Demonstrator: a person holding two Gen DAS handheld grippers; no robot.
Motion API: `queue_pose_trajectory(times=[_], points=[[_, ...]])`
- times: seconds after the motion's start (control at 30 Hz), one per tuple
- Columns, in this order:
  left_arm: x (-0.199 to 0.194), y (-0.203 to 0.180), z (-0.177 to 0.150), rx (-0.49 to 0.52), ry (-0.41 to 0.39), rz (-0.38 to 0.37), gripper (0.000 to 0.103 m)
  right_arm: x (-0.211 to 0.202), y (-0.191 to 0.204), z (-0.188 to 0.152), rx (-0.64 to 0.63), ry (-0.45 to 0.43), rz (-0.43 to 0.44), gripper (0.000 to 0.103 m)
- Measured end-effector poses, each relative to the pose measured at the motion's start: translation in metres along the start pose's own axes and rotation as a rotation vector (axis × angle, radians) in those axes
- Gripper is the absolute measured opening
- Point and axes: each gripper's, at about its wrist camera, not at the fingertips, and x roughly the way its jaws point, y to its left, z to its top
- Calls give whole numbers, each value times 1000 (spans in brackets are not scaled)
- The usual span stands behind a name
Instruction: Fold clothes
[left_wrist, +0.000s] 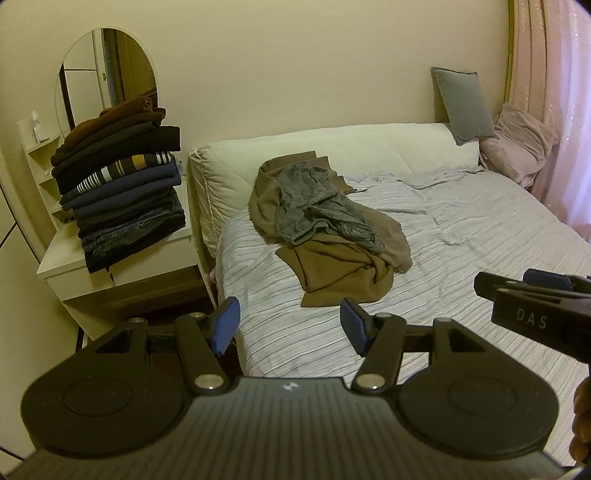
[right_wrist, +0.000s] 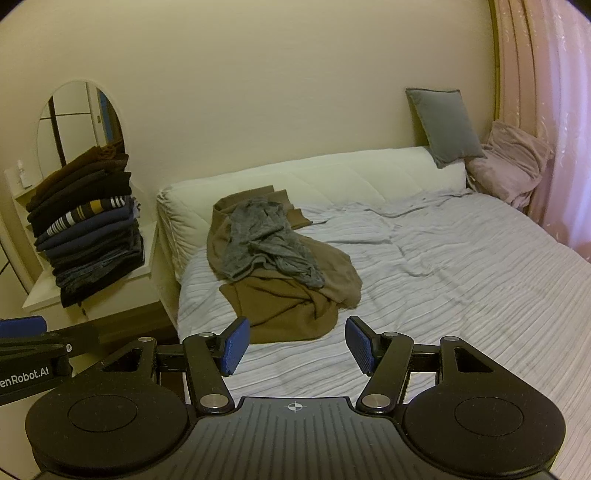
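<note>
Tall stack of folded clothes (left_wrist: 118, 192), dark, navy and striped, on a white bedside unit (left_wrist: 122, 273) at the bed's left edge, an oval mirror (left_wrist: 107, 74) behind it. Left gripper (left_wrist: 290, 325): blue-padded jaws spread wide, nothing between them, held above the bed's near edge. Brown garment (left_wrist: 332, 254), crumpled, on the striped sheet (left_wrist: 480, 229) toward the bed's far-left corner, its upper end reaching the white headboard cushion (left_wrist: 332, 147). Grey garment (left_wrist: 317, 206), crumpled, lying on top of the brown one. Right gripper (right_wrist: 297, 345): jaws spread wide, holding nothing, above the near edge, the brown garment's nearest hem just beyond its fingertips. Grey pillow (right_wrist: 445, 125) propped against the wall at the far-right corner; pink bundle of cloth (right_wrist: 511, 162) beside it; pink curtain (right_wrist: 554, 110) along the right edge.
</note>
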Motion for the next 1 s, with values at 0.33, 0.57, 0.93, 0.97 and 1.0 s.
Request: queue_pose_trajectory(times=[0.33,0.57,0.93,0.97,1.0], points=[[4,9,-2,-16,-1,9,56,1,3,0,-4,-8,10,61],[5,8,1,-15,-1,8,56,0,-2,-1,5,-13,12,61],[9,6,1,-17,6,6,56,2,-6,-3,19,-12,12,61],[10,7,2,-18,8,4,56,3,-7,-3,19,-10,11,61],[11,7,2,-19,9,0,56,4,-7,-2,19,-8,9,61]])
